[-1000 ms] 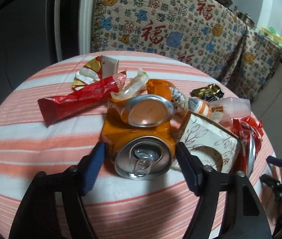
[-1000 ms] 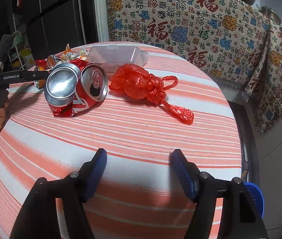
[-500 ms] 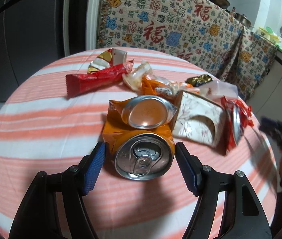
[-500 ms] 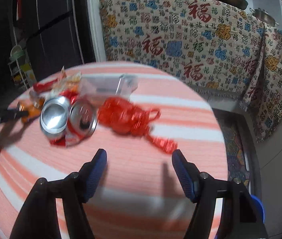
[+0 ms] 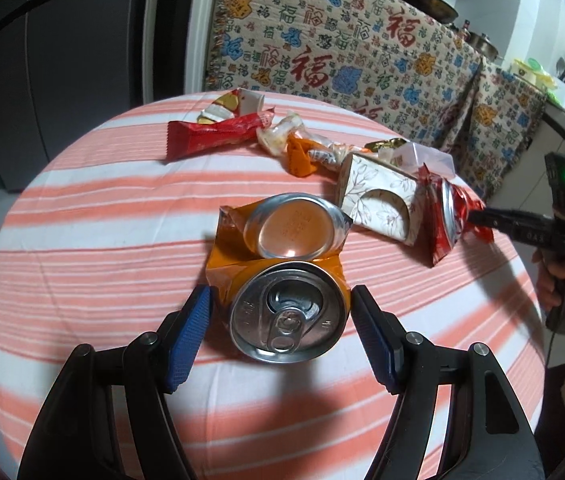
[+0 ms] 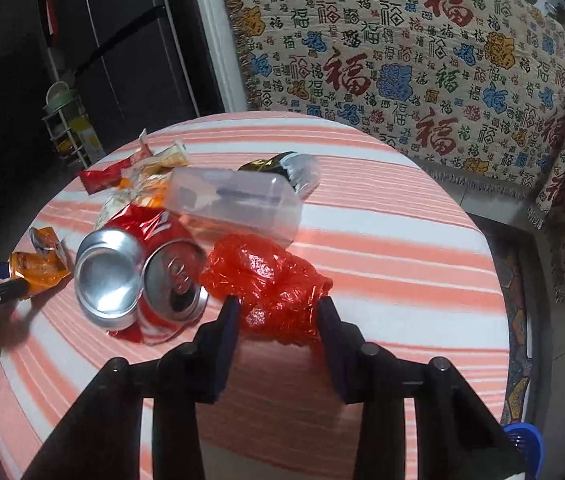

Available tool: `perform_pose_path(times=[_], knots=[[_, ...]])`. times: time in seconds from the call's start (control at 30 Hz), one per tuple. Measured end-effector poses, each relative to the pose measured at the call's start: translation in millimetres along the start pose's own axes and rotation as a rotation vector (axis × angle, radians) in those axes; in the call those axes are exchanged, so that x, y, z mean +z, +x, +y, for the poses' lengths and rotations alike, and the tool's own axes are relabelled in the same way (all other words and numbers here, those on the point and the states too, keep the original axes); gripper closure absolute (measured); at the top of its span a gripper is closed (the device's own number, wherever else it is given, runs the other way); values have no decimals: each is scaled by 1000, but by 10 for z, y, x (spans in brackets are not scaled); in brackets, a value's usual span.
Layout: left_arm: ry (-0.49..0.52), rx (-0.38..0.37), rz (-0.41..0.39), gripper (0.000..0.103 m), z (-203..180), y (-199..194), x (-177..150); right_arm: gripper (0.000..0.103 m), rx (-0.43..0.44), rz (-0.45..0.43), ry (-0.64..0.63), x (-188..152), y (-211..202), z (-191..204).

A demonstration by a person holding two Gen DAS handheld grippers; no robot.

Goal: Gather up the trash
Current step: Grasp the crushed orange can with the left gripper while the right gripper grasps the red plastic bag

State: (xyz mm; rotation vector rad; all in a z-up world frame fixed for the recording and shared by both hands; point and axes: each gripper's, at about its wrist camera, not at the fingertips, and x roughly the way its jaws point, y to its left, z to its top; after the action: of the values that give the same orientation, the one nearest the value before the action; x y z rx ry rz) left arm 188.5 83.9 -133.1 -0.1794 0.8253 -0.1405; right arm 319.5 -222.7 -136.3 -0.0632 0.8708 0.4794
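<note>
So the round table with the orange-and-white striped cloth (image 5: 82, 216) is pretty much a trash pile right now. The left gripper (image 5: 282, 316) has its blue-padded jaws standing wide, one on each side of the crushed orange aluminium drink can (image 5: 282, 280), which sits toward the near edge of the table. The pads look just beside the can, and I can't tell if they actually press on it.

Further back toward the far edge there's a long red foil snack wrapper (image 5: 214, 138), a crumpled orange-and-white wrapper (image 5: 306, 154), and a small cardboard box with a leaf print and a round cutout (image 5: 378, 196). Just beside that box, on the right edge, is a crushed red soda can (image 6: 142, 272), lying on its side.

The right gripper (image 6: 278, 320) is closing its jaws around a crumpled red plastic bag (image 6: 266, 276), which is between the fingers but not clearly squeezed yet. The bag lies right next to the red can, with a clear plastic container (image 6: 238, 204) touching it from behind.

A patterned fabric cover with red characters (image 6: 402, 64) hangs behind the table.
</note>
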Motion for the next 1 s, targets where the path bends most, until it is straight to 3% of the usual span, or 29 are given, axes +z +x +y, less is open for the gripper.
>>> perform_pose_path(times=[0.23,0.37,0.5,0.67,0.73,0.77,0.8,1.0], knots=[[-8,-38,-7,31,-59,-97,-71,64,-5,41,86,-355,-397,-14],[0,-51,0,31,-130,-94,-129,37,81,69,85,-513,-555,-23],[6,-55,-2,31,-176,-99,-143,21,65,7,-15,-510,-740,30],[20,-63,-5,31,-222,-99,-168,21,153,58,22,-486,-536,43],[21,-67,0,31,-217,-91,-181,24,169,95,-43,-510,-474,152],[17,-71,1,31,-212,-90,-189,57,152,115,-78,-530,-447,214],[16,-76,0,31,-212,-89,-187,68,139,121,-86,-536,-438,249],[25,-115,-17,32,-330,-175,-172,70,117,61,-36,-571,-676,250]])
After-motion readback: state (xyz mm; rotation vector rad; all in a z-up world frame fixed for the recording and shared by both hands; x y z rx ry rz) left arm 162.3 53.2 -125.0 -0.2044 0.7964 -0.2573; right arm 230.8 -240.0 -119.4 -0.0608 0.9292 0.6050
